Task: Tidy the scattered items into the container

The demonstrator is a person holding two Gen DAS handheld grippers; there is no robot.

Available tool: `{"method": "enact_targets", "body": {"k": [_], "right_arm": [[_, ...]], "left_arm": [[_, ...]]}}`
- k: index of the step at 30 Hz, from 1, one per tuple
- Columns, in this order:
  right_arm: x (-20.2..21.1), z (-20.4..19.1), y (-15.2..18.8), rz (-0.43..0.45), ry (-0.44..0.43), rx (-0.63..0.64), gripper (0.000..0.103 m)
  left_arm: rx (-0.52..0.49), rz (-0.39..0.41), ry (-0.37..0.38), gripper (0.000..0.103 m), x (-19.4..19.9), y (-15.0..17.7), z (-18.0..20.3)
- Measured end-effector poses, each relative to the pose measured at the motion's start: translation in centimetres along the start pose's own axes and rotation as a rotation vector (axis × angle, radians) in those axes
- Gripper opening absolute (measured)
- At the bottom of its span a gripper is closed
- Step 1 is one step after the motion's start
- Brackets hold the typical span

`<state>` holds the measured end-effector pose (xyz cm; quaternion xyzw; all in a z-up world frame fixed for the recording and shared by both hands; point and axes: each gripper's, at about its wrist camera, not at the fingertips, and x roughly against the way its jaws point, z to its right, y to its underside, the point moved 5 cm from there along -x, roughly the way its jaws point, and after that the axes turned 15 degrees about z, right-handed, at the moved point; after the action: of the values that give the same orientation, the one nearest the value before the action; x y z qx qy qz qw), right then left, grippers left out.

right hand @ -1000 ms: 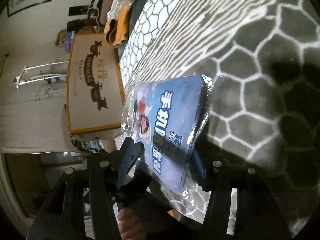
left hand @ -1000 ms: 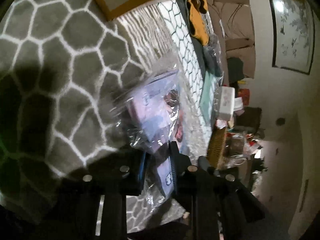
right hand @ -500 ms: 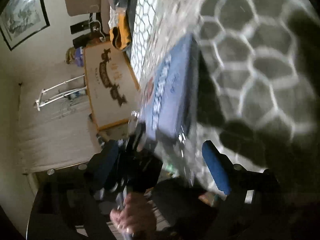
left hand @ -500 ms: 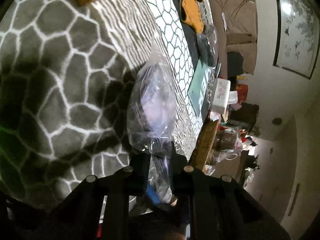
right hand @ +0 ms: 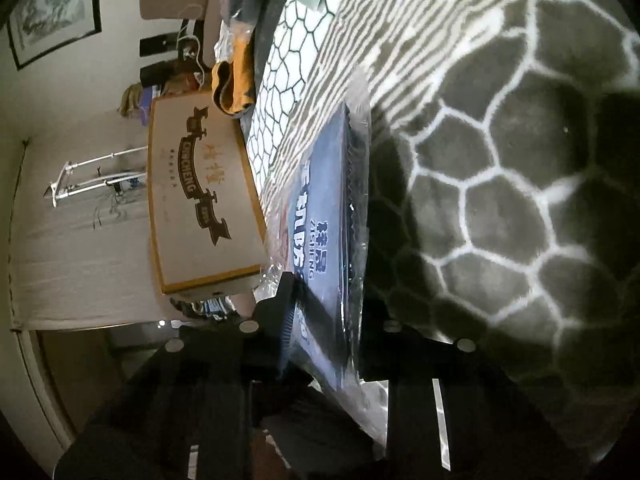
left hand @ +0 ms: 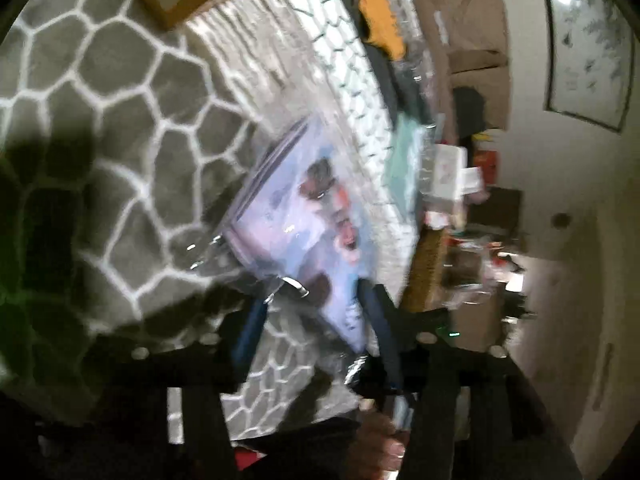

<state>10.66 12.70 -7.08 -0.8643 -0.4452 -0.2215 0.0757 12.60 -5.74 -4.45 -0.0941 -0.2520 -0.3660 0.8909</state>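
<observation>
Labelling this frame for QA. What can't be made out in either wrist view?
- Left wrist: packet print is motion-blurred; unreadable.
- Left wrist: whether the opening left tongs touch the packet; blur hides it.
- Right wrist: packet's near end, hidden behind the closing right tongs.
- Right wrist: box interior; only one printed face shows.
- Both views: far clutter is too small and dark.

Dim light all round, motion blur smearing the blue plastic-wrapped flat packet [left hand: 316,224] in the left view, dark shadows lying across the grey honeycomb-patterned rug [right hand: 520,184], glare on the framed wall picture [left hand: 588,40], fisheye corners bending black.
</observation>
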Motion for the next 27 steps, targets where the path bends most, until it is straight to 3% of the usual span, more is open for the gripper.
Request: {"method": "enact_targets", "body": {"k": [1,3,7,10,14,19,23,25,26,27], "right_arm": [[0.2,0.0,0.1,-0.002,-0.009,-0.006,0.022],[0.5,-0.1,0.5,-0.001,-0.03,-0.016,0.02],[0.9,-0.2,1.6,0.002,-0.057,-0.041,0.02],[0.8,0.4,1.5,0.022,-0.085,-0.111,0.019],[1.2,0.3,1.1,0.057,-0.169,-0.2,0.019],[1.4,0.0,1.9,0.02,-0.151,-0.173,0.018],[1.7,0.7,2.4,0.023,-0.143,-0.172,0.018],[2.1,1.3,2.3,0.034,-0.131,-0.177,0.018],[2.3,1.7,2.2,0.04,-0.12,-0.175,0.021],[2.2,2.0,2.1,0.043,-0.098,-0.173,0.022]], "left_arm": [[-0.006,-0.014,0.039,0.071,-0.3,-0.2,0.3],[-0.032,-0.004,0.063,0.078,-0.7,-0.2,0.7],[-0.039,0.069,0.026,0.079,-1.3,0.1,0.4],[0.043,0.036,0.037,0.079,-1.7,1.0,-0.4],[-0.002,0.067,0.008,0.079,-0.9,2.5,-1.0],[-0.011,0.148,-0.004,0.079,-1.8,0.5,0.2],[-0.023,0.141,-0.033,0.078,-3.4,-0.9,1.1],[-0.072,0.123,-0.089,0.047,-4.1,-1.2,1.0],[-0.097,0.107,-0.106,0.037,-4.4,-1.2,1.0],[-0.091,0.099,-0.108,0.036,-4.4,-1.0,0.9]]}}
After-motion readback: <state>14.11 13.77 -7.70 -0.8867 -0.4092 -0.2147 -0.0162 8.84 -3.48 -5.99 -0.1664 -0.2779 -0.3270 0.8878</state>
